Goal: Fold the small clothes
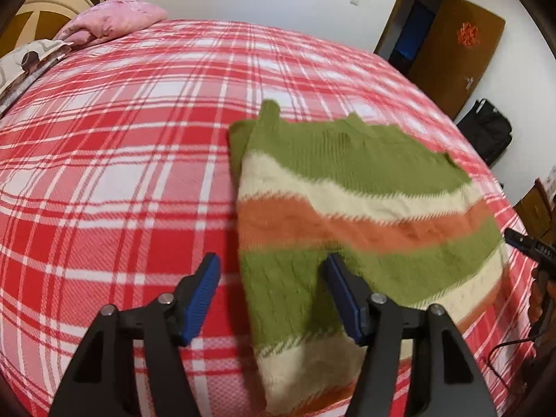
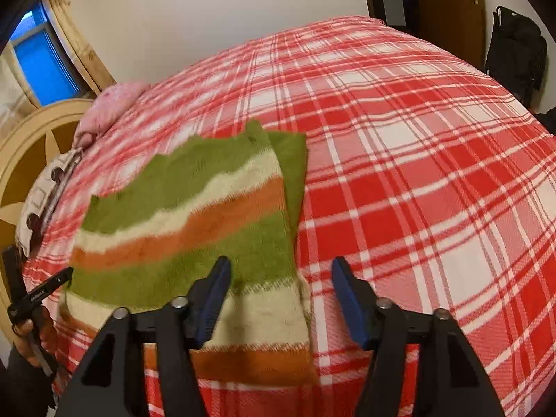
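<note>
A small knitted sweater (image 1: 351, 215) with green, cream and orange stripes lies flat on the red plaid bed, its sides folded in. It also shows in the right wrist view (image 2: 194, 229). My left gripper (image 1: 271, 271) is open and empty, hovering over the sweater's left edge near its lower part. My right gripper (image 2: 281, 274) is open and empty, hovering over the sweater's right edge near the hem. The other gripper shows at the right edge of the left wrist view (image 1: 531, 246) and at the left edge of the right wrist view (image 2: 38, 295).
The red and white plaid bedspread (image 1: 114, 173) covers the bed. A pink pillow (image 1: 114, 21) and a patterned pillow (image 1: 24, 62) lie by the round headboard (image 2: 31, 149). A brown door (image 1: 455, 48) and a black bag (image 1: 486, 132) stand by the wall.
</note>
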